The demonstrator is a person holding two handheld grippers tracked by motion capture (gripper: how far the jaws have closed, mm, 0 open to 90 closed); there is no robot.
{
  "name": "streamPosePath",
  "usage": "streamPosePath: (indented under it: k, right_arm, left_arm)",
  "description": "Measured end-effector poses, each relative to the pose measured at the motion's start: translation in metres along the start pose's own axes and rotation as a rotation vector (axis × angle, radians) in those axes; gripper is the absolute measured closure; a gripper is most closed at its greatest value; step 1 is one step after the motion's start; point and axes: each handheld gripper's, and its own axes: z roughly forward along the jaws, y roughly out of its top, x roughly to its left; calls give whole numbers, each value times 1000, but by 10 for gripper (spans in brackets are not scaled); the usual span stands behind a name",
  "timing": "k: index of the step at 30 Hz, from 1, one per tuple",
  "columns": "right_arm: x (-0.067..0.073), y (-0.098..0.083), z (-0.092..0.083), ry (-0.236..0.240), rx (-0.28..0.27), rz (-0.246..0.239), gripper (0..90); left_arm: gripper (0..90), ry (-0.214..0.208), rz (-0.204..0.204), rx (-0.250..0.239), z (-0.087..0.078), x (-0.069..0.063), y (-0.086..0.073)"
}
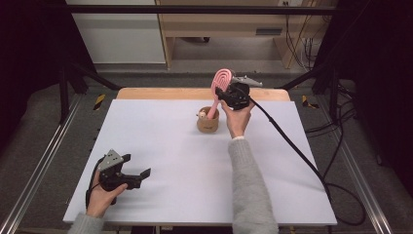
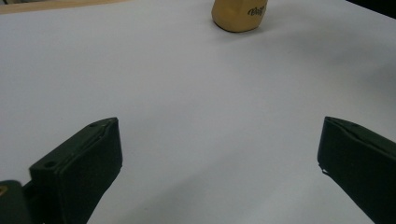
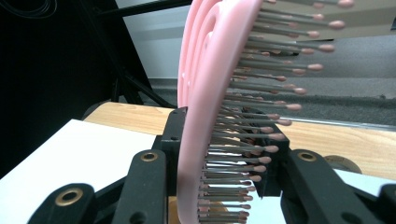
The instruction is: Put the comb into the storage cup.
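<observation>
White bench (image 1: 160,146), nearest: left hand-held gripper (image 1: 138,174) idle, jaws apart, empty. Farther off, right hand-held gripper (image 1: 223,93) clamped on pink hairbrush (image 1: 220,83), handle tip in tan cup (image 1: 208,122) below it. Step looks like seating it; next, lower and release.

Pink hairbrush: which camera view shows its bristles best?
The right gripper view: the pink hairbrush stands close up between the right gripper jaws, each ball-tipped bristle distinct. In the high view the brush is small, its handle down in the tan cup, bristles unreadable. The left gripper view catches the cup.
</observation>
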Motion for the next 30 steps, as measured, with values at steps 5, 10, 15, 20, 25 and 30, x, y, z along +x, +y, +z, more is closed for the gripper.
streamPosePath:
  k: [5, 10, 15, 20, 25, 30]
  right_arm:
    - [-2, -7, 1, 2, 3, 17, 638]
    - [-3, -13, 3, 4, 7, 29, 638]
    - [-5, -17, 3, 3, 5, 38, 638]
    - [-5, -20, 3, 1, 2, 44, 638]
    - [-8, -22, 3, 2, 1, 57, 637]
    - [-11, -24, 1, 3, -3, 67, 636]
  left_arm:
    - [0, -2, 1, 3, 1, 0, 0]
    - [0, -1, 1, 3, 1, 0, 0]
    - [0, 0, 0, 5, 1, 0, -1]
    - [0, -1, 2, 5, 1, 0, -1]
    - [0, 0, 2, 6, 1, 0, -1]
    - [0, -1, 3, 6, 1, -1, -1]
